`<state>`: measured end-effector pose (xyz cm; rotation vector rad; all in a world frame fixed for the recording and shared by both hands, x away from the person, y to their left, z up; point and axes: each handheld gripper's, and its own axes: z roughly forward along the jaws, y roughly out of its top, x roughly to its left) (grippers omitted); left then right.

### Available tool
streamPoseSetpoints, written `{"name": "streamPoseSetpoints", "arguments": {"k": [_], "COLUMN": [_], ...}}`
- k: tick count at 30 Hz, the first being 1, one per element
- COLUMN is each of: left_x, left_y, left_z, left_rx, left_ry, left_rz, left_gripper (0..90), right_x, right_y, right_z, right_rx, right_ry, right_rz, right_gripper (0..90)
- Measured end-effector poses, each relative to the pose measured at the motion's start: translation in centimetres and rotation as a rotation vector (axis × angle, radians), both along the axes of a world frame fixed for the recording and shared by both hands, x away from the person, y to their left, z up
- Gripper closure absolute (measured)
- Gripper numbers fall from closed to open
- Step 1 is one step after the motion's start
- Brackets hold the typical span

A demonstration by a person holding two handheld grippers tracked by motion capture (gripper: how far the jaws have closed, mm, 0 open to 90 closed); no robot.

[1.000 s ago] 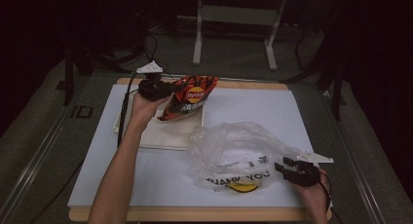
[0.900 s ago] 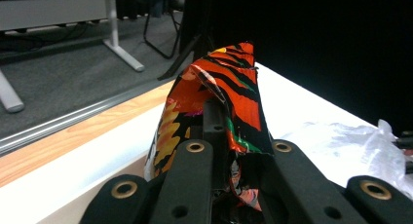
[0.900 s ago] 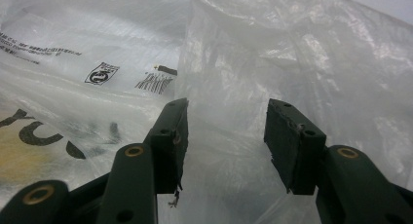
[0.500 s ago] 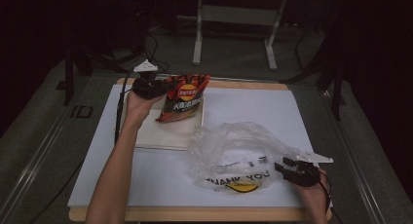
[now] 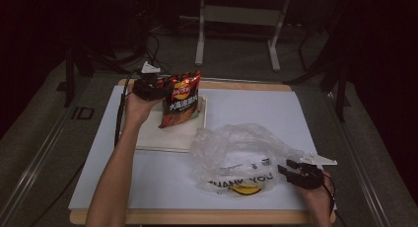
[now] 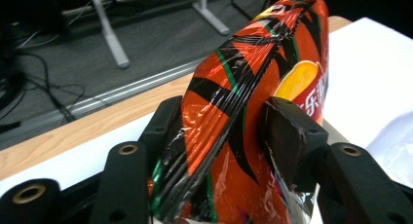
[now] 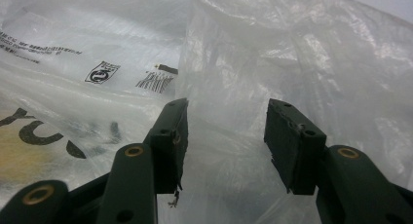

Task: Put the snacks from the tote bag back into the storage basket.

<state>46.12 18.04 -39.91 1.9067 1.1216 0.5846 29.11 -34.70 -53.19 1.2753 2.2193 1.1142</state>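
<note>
An orange and black chip bag [image 5: 180, 99] hangs lifted above the pale board [image 5: 148, 133] at the back left of the table. My left gripper [image 5: 158, 89] is shut on the bag's edge; the crinkled foil of the chip bag [image 6: 243, 112] sits squeezed between both black pads in the left gripper view. A crumpled clear plastic bag [image 5: 241, 155] printed "THANK YOU" lies at the front right. My right gripper [image 5: 288, 169] stands open at the bag's right edge. In the right gripper view a fold of the plastic bag [image 7: 229, 63] rises between the spread jaws of my right gripper [image 7: 225, 136].
A white mat [image 5: 256, 108] covers the wooden table [image 5: 246, 85]. Metal table legs [image 5: 199, 39] and loose cables [image 5: 157, 44] stand on the dark floor beyond the far edge. A black cable [image 5: 118, 123] trails from the left gripper along the forearm.
My left gripper has lifted the chip bag and turned it from lying slanted to hanging more upright, shifting slightly left. The right gripper has stayed still at the plastic bag.
</note>
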Motion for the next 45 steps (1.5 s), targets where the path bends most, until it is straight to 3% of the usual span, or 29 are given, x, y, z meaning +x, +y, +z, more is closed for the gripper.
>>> {"name": "streamPoseSetpoints", "arguments": {"k": [6,8,12,13,19,23,26,27,30,36,42,45], "left_x": [0.1,0.1,0.0,0.0,-0.3,-0.2,-0.4,-0.4,-0.4,-0.3,-0.1,-0.4], "left_y": [0.1,0.1,-0.1,-0.1,0.0,0.0,0.0,0.2,0.2,0.2,0.3,0.1], "left_z": [-0.1,0.0,0.2,0.2,0.3,0.1,-0.3,-0.9,-1.4,-1.1,-1.1,-0.9], "left_rx": [0.042,0.055,0.097,0.097,0.152,0.189,0.175,0.147,0.140,0.163,0.125,0.133], "left_ry": [0.012,0.005,-0.014,-0.014,-0.042,-0.037,-0.042,-0.029,-0.017,-0.018,-0.020,-0.038], "left_rz": [0.070,0.092,0.171,0.171,0.226,0.251,0.252,0.251,0.249,0.245,0.270,0.265], "left_gripper": [35.8,34.6,22.2,19.5,17.3,20.2,22.5,22.5,23.6,24.1,26.2,25.9], "right_x": [0.0,0.0,0.0,0.0,-0.1,-0.1,-0.1,0.0,-0.1,0.0,-0.1,0.0], "right_y": [0.0,0.0,0.0,0.0,0.0,0.0,0.0,0.0,0.1,0.1,0.0,0.0], "right_z": [0.0,0.0,0.0,0.0,0.0,0.0,0.0,-0.1,-0.1,-0.1,-0.1,-0.1], "right_rx": [0.000,-0.001,0.000,0.000,-0.001,-0.002,-0.002,-0.002,-0.003,-0.002,-0.001,0.003], "right_ry": [0.001,0.001,0.000,0.000,0.003,0.003,0.003,0.003,0.004,0.004,0.005,0.006], "right_rz": [0.001,0.001,0.002,0.002,0.001,0.001,0.001,0.001,0.003,0.002,0.002,0.003], "right_gripper": [50.9,50.9,50.9,50.9,50.9,50.9,50.9,50.9,50.9,50.9,50.9,50.8]}}
